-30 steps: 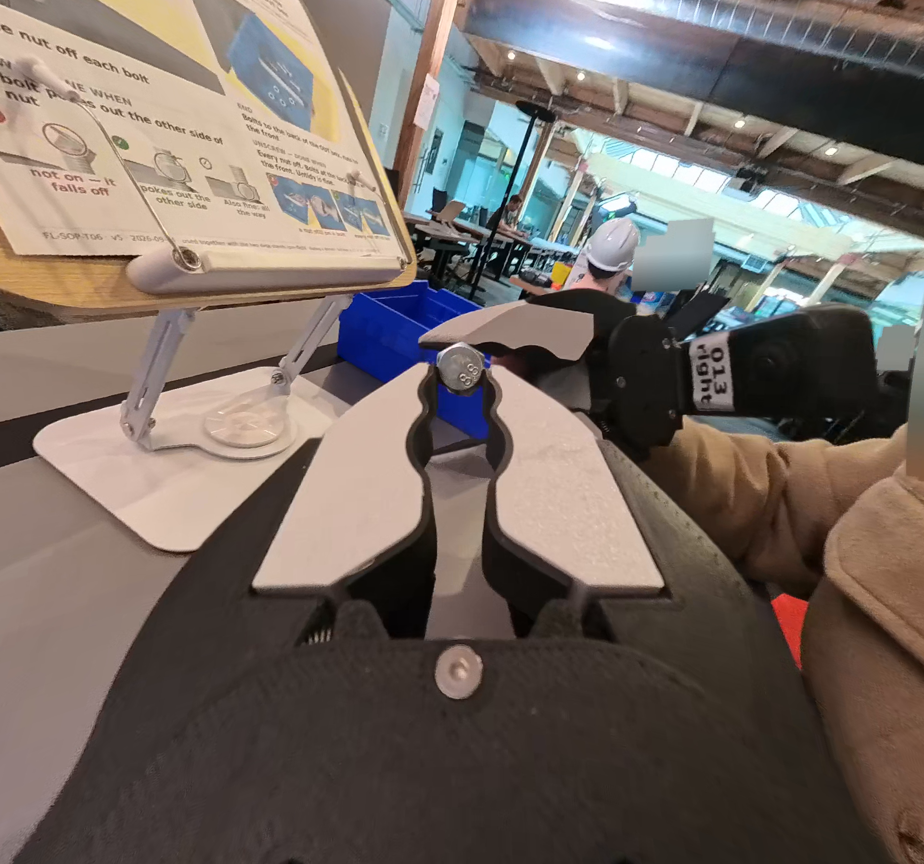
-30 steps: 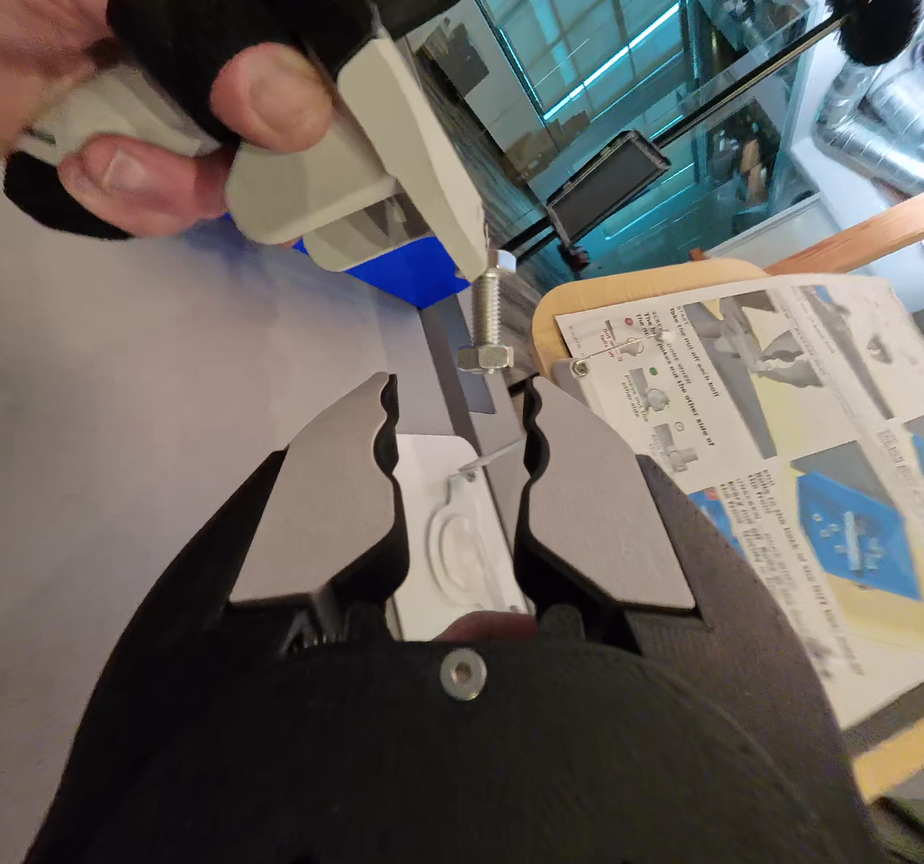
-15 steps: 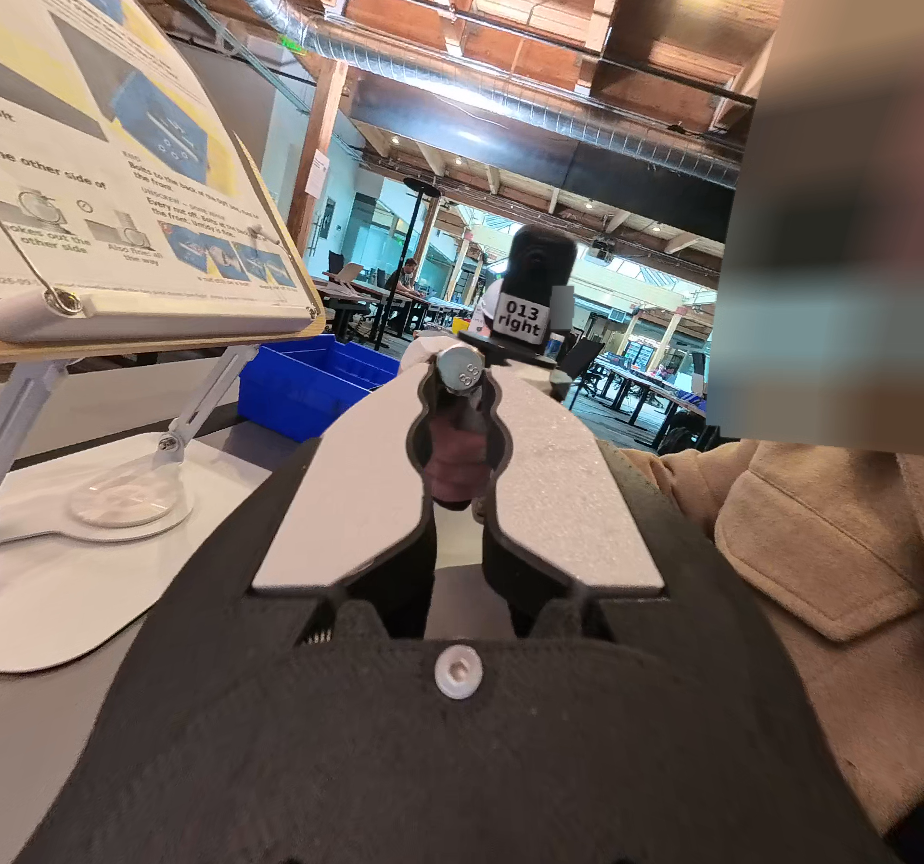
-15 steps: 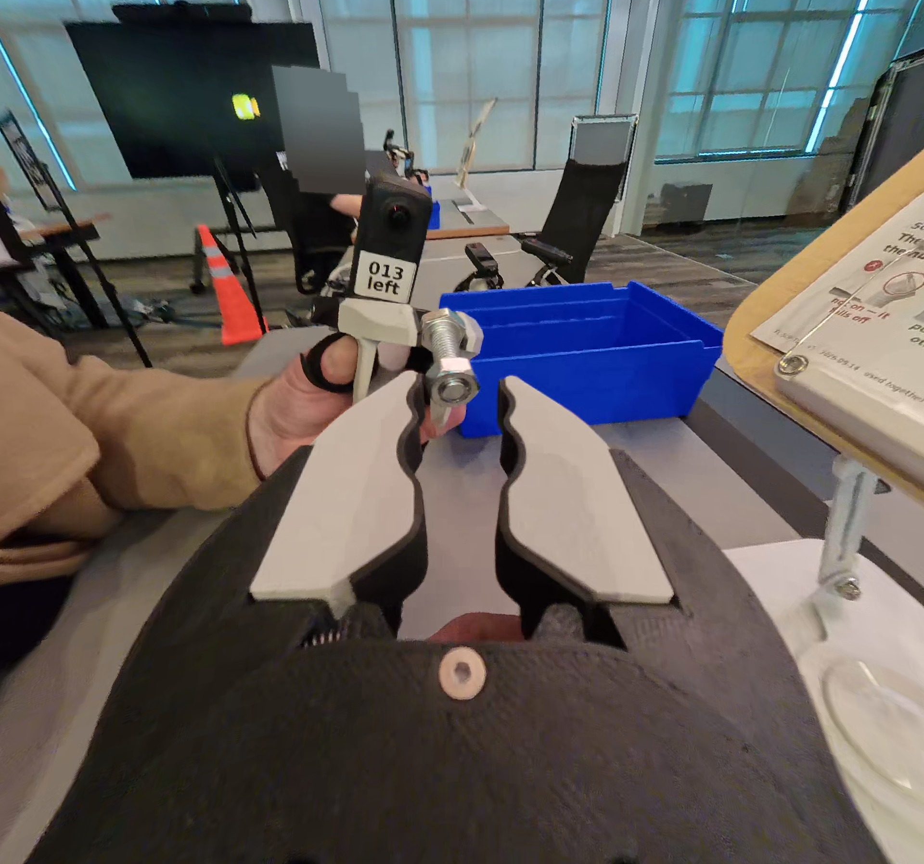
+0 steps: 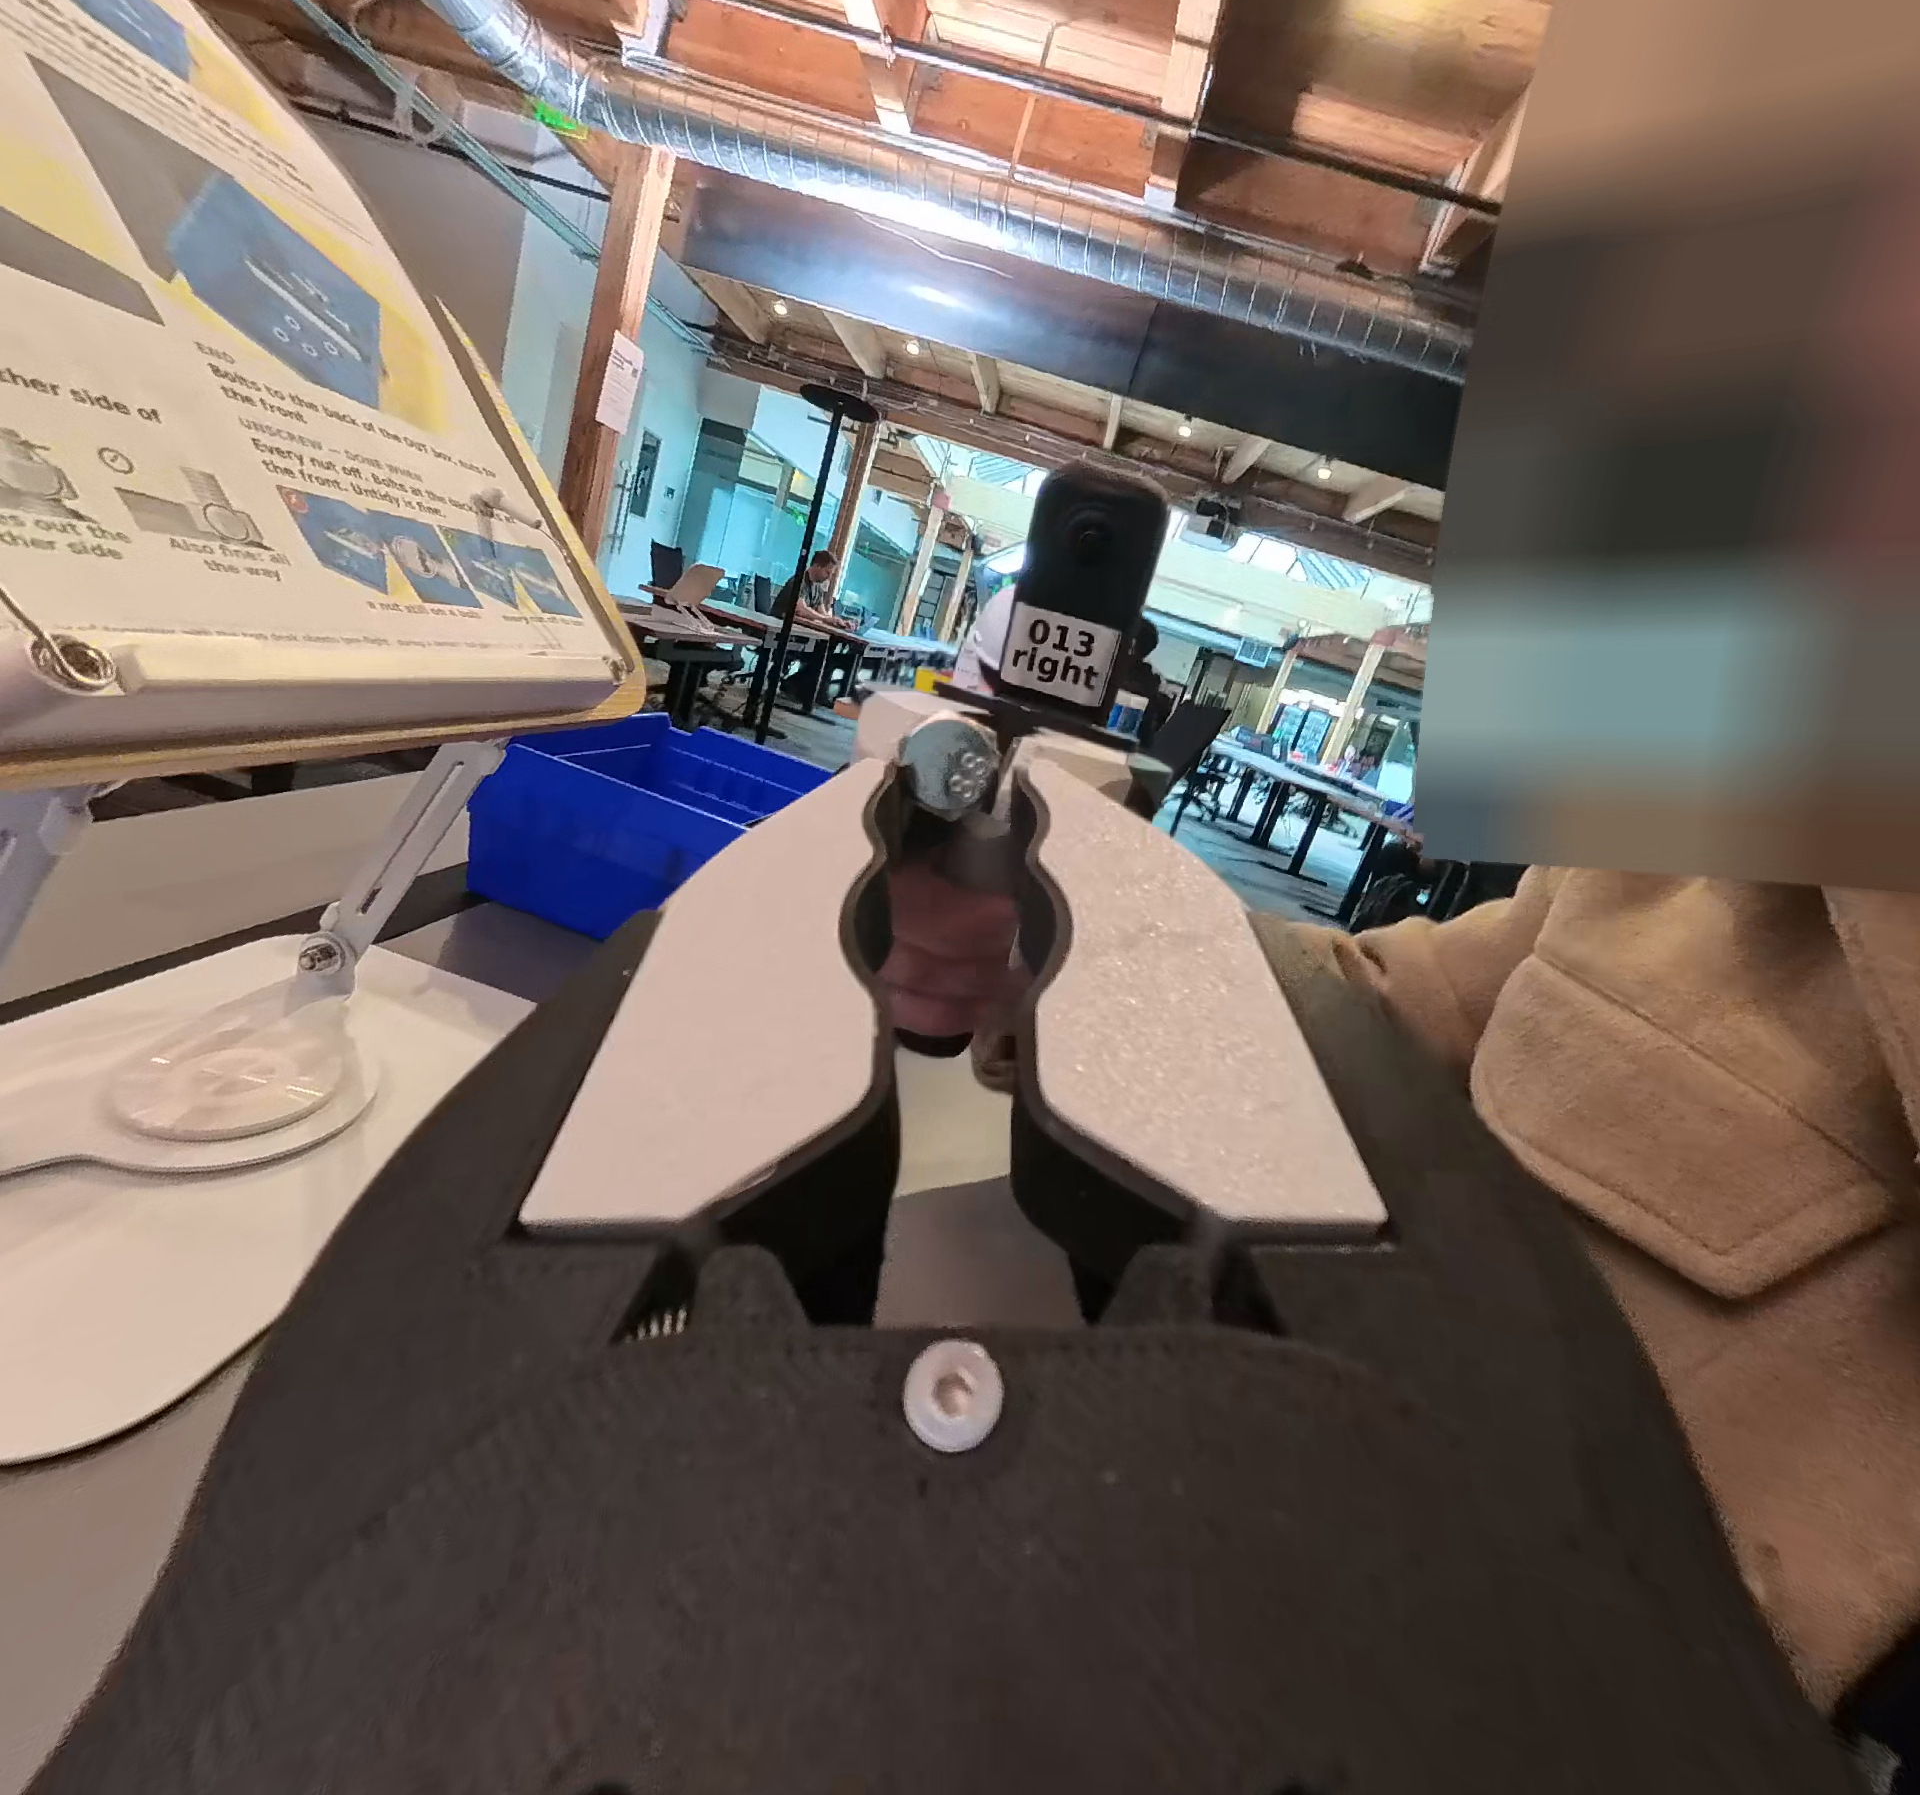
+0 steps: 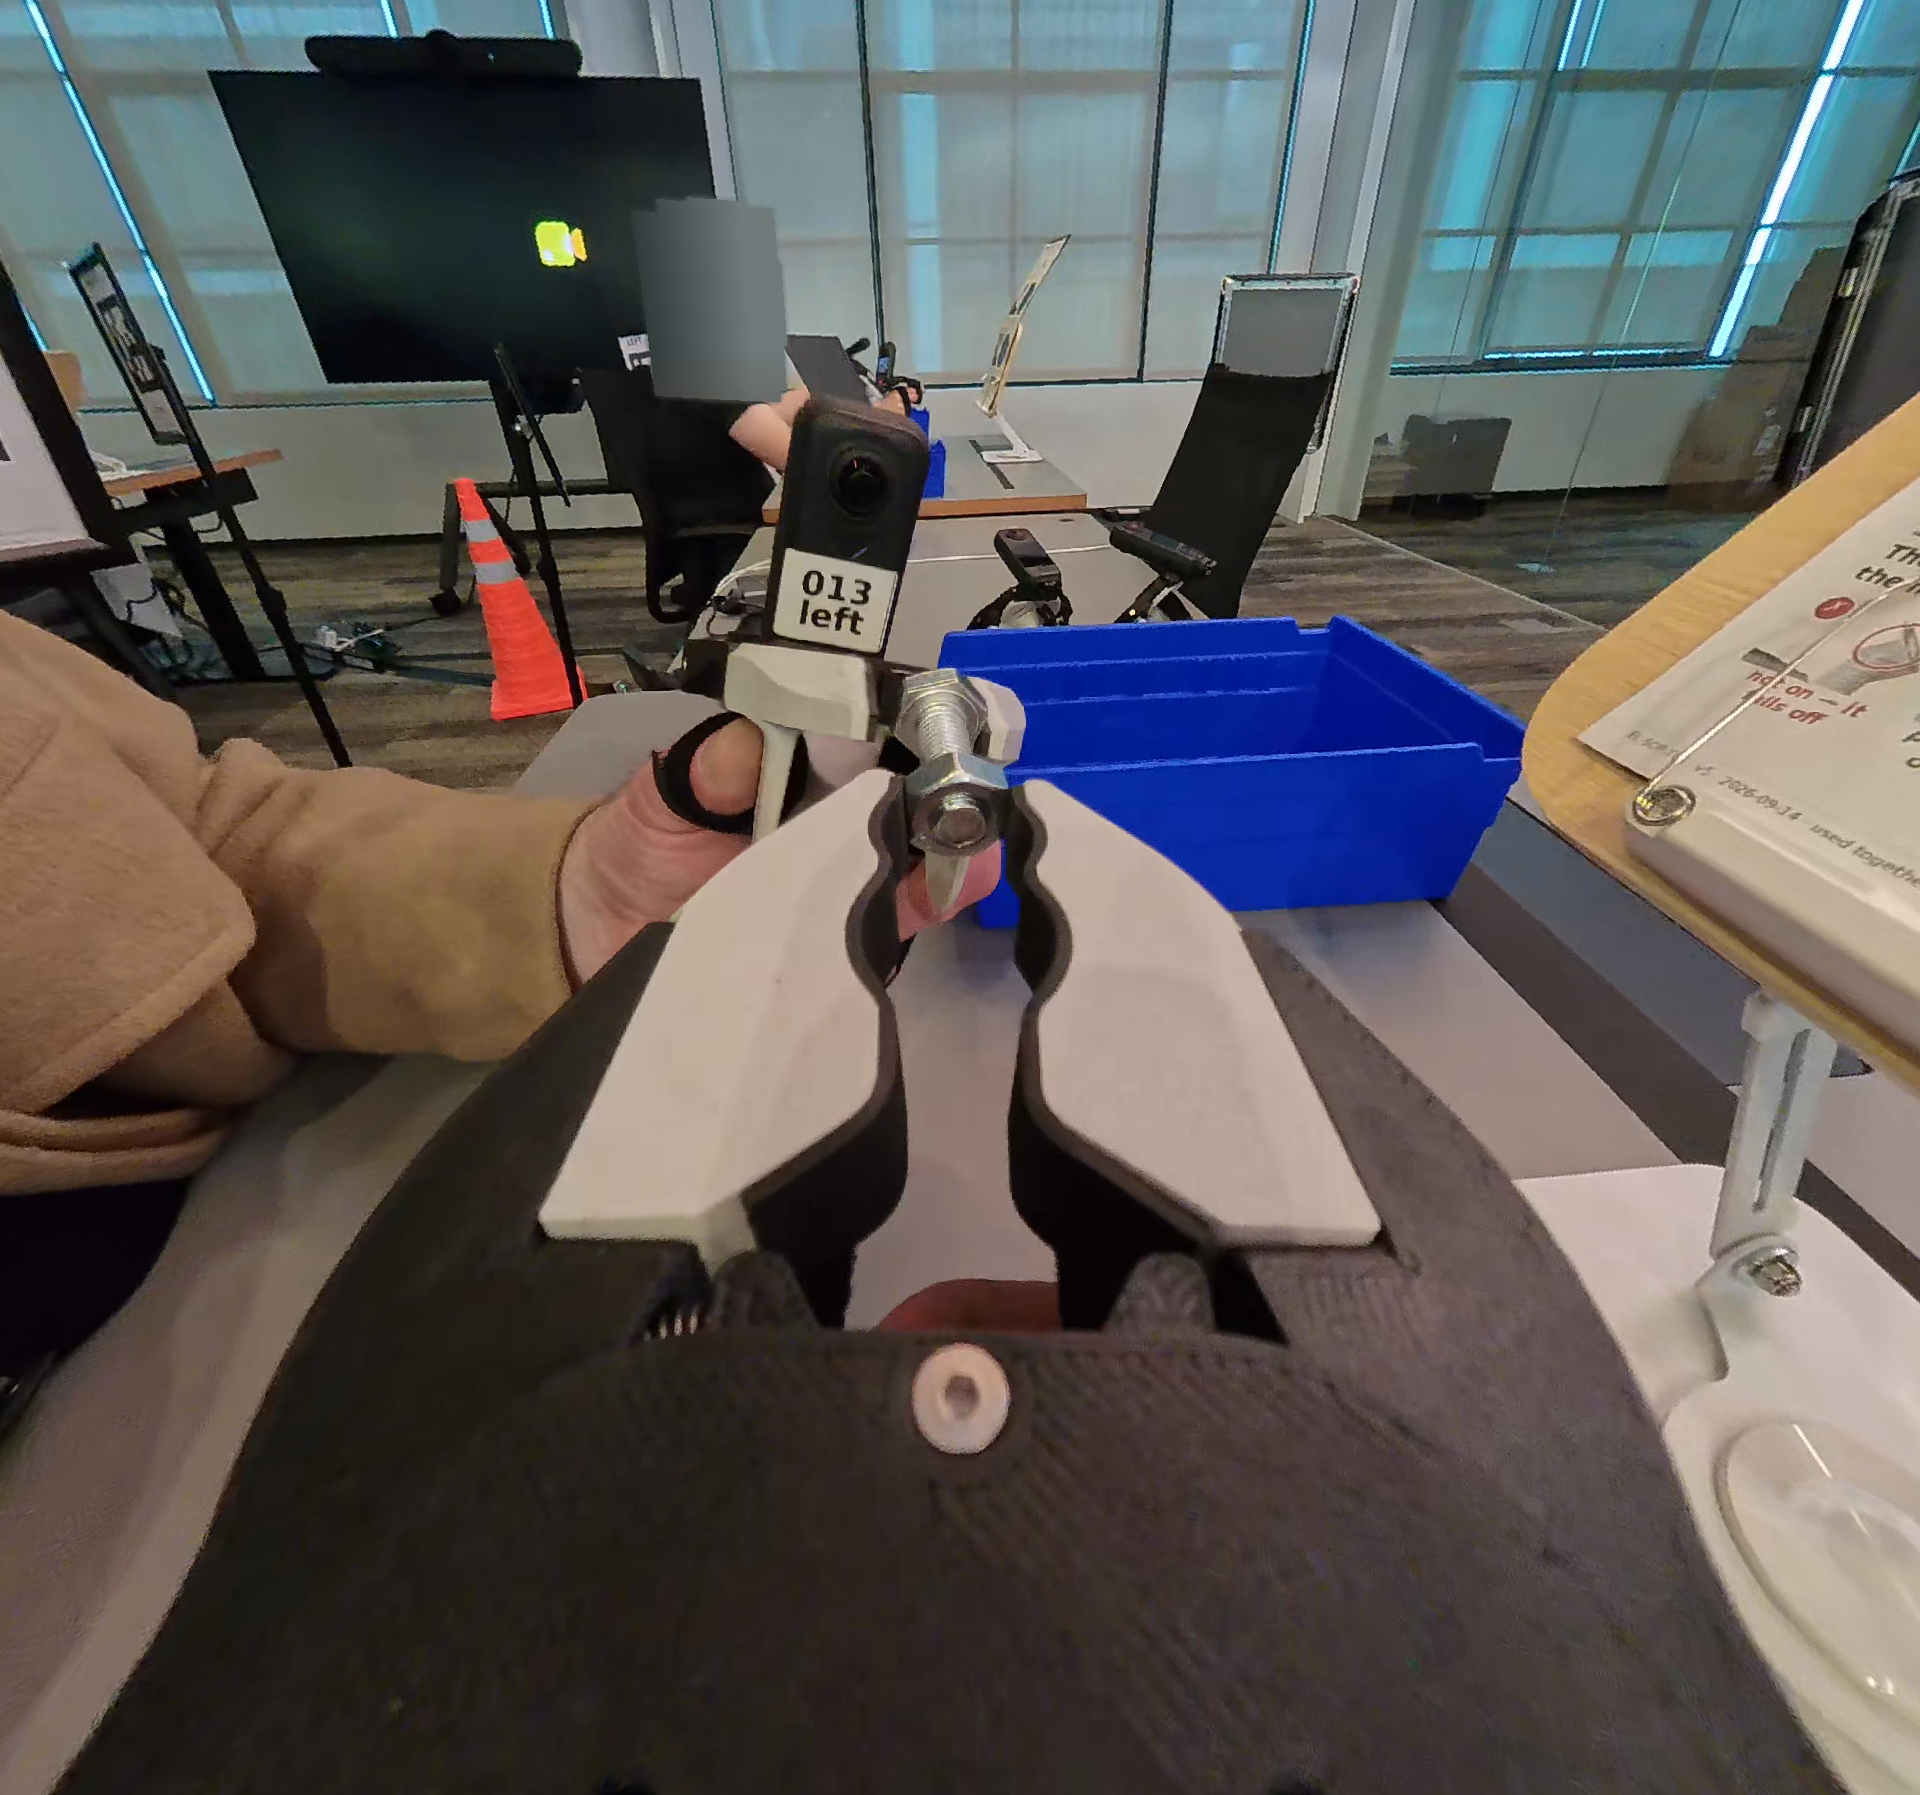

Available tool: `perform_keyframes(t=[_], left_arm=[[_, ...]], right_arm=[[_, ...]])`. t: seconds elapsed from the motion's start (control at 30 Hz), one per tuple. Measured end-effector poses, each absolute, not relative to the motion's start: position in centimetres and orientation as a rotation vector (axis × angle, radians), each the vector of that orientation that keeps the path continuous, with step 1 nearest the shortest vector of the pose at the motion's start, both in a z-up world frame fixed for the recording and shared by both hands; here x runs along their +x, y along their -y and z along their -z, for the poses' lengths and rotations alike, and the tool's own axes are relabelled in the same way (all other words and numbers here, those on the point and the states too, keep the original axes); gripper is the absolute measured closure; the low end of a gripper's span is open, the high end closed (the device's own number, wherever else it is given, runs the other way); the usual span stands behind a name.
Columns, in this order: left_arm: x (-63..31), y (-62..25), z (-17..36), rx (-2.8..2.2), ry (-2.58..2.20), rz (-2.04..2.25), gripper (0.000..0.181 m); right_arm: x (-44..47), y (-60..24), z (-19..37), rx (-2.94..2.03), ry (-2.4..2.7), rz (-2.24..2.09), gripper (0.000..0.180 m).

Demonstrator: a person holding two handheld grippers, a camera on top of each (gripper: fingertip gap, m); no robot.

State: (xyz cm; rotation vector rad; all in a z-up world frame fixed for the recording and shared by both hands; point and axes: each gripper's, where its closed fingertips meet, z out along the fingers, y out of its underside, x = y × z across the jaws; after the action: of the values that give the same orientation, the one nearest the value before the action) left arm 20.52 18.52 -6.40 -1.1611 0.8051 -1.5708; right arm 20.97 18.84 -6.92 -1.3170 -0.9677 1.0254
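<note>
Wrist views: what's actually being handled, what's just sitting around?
Handled: bolt, head clamped in left gripper; nut on its thread, between right gripper fingertips, contact unclear.
Sitting around: blue bin, document stand, orange cone.

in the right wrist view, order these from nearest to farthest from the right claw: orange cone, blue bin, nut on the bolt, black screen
1. Nut, at the tips of the right claw.
2. Blue bin, on the table just behind, to the right.
3. Orange cone, on the floor past the table, left.
4. Black screen, by the far windows, upper left.

Blue bin [image 6: 1226, 769] just behind tools.
</note>
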Motion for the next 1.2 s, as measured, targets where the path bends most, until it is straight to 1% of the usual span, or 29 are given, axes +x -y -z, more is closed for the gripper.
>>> perform_keyframes(t=[0.17,0.23,0.33,0.43,0.57,0.73,1.1,1.13,1.2], left_arm=[[20.6,-18.0,6.2,-1.132,-0.927,1.362,0.147],[20.7,-17.5,6.3,-1.116,-1.006,1.250,0.147],[21.0,-17.2,6.6,-1.118,-1.072,1.173,0.151],[20.8,-17.1,6.6,-1.109,-1.066,1.207,0.158],[20.8,-17.0,6.8,-1.106,-1.093,1.202,0.162],[20.9,-16.9,7.3,-1.096,-1.145,1.129,0.162],[20.9,-16.9,7.4,-1.087,-1.151,1.108,0.163],[20.9,-16.9,7.4,-1.087,-1.154,1.107,0.163],[20.7,-17.1,7.3,-1.092,-1.135,1.101,0.163]], right_arm=[[21.2,-18.5,6.9,-1.339,1.005,-1.087,0.162],[21.2,-18.2,7.1,-1.333,1.031,-1.094,0.162],[21.1,-17.7,6.9,-1.315,1.046,-1.127,0.162],[20.9,-17.5,7.1,-1.312,1.063,-1.135,0.162],[20.8,-17.2,7.2,-1.312,1.069,-1.179,0.162],[20.6,-17.1,7.5,-1.323,1.070,-1.234,0.162],[20.6,-17.2,7.6,-1.295,1.076,-1.196,0.162],[20.6,-17.2,7.6,-1.296,1.079,-1.193,0.161],[20.8,-17.3,7.5,-1.295,1.077,-1.171,0.150]])
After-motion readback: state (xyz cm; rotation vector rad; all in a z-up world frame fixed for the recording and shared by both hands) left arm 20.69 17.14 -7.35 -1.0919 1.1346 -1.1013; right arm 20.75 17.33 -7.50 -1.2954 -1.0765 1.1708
